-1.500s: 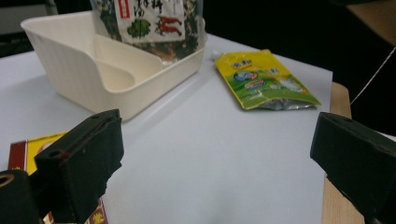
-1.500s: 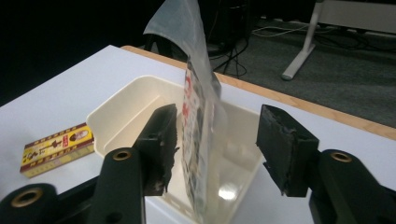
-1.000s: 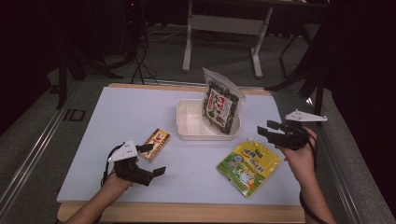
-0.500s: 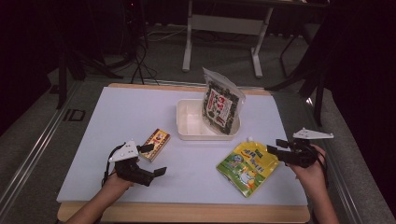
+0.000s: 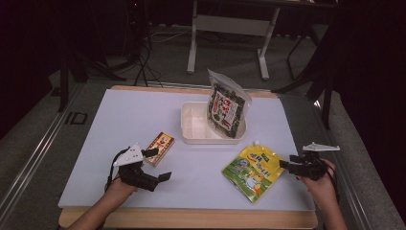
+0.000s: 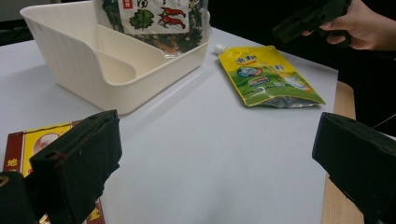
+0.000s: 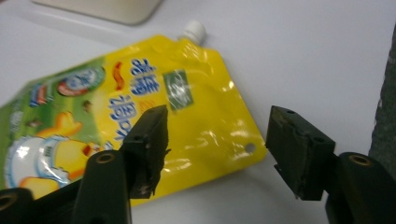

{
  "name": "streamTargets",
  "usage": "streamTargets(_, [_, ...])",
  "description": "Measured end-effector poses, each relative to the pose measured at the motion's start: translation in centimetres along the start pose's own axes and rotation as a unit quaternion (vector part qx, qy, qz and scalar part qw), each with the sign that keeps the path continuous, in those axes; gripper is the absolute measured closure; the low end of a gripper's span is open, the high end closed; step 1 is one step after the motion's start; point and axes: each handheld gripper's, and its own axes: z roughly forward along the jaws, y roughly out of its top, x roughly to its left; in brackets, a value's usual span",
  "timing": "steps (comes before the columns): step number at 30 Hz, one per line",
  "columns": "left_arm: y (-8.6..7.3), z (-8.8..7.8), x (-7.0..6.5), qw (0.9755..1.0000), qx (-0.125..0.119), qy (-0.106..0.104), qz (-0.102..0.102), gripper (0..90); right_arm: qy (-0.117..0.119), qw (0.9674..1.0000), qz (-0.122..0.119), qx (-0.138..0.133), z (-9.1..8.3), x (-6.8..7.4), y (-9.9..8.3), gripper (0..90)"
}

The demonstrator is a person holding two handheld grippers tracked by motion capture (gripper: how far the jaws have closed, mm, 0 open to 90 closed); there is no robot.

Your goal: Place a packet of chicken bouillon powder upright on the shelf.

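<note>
The tray (image 5: 191, 129) serves as landmark for everything on the bench (image 5: 95, 124).

Nearest the person, on the near-left side of the tray, the left hand-held gripper (image 5: 158, 165) rests low over the bench with its jaws spread wide and nothing between them. In the left gripper view one jaw stands in front of the box (image 6: 21, 142), the other far off at the opposite edge, bare bench between. The box (image 5: 159, 148) lies flat just beyond that gripper, between it and the tray, its far end close to the tray's near-left corner but apart from it.

On the near-right side of the tray, the right hand-held gripper (image 5: 285, 165) is held at the right edge of the bench, pointing toward the pouch (image 5: 252, 166). Its jaws have just been opening and stand clearly apart. In the right gripper view they hover over the pouch's (image 7: 140, 107) near corner, one jaw above the yellow film, the other above bare bench past the edge; the pads press on nothing.

The pouch lies flat, its white spout (image 5: 256, 143) pointing toward the tray's near-right corner, just short of it.

Farther off, the tray sits mid-bench. A seaweed bag (image 5: 226, 109) stands tilted in its right part; the left compartment is bare.
</note>
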Motion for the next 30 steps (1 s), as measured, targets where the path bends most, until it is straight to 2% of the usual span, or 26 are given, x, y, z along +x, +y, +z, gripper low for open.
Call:
streamTargets(5, [0.0, 0.1, 0.1, 1.0, 0.003, -0.003, -0.003, 1.6, -0.004, 0.9998, 0.015, 0.011, 0.6, -1.0, -0.6, 34.1])
streamTargets(10, [-0.1, 0.2, 0.0, 1.0, 0.005, -0.006, 0.0, 1.6, 0.006, 0.9993, 0.026, 0.026, 1.3, -1.7, -1.1, 33.0])
streamTargets(21, [-0.1, 0.3, 0.0, 0.9999, 0.01, -0.007, 0.001, 1.7, 0.038, 0.9975, 0.03, 0.05, 2.5, -1.6, -1.3, 39.2])
streamTargets(24, [-0.1, 0.3, 0.1, 0.9999, 0.011, -0.008, 0.0, 1.7, 0.043, 0.9975, 0.035, 0.044, 2.5, -1.6, -1.2, 41.0])
streamTargets(30, [-0.2, 0.3, 0.1, 0.9999, 0.013, -0.009, 0.0, 1.7, 0.062, 0.9962, 0.057, 0.023, 1.9, -2.2, -1.0, 52.2])
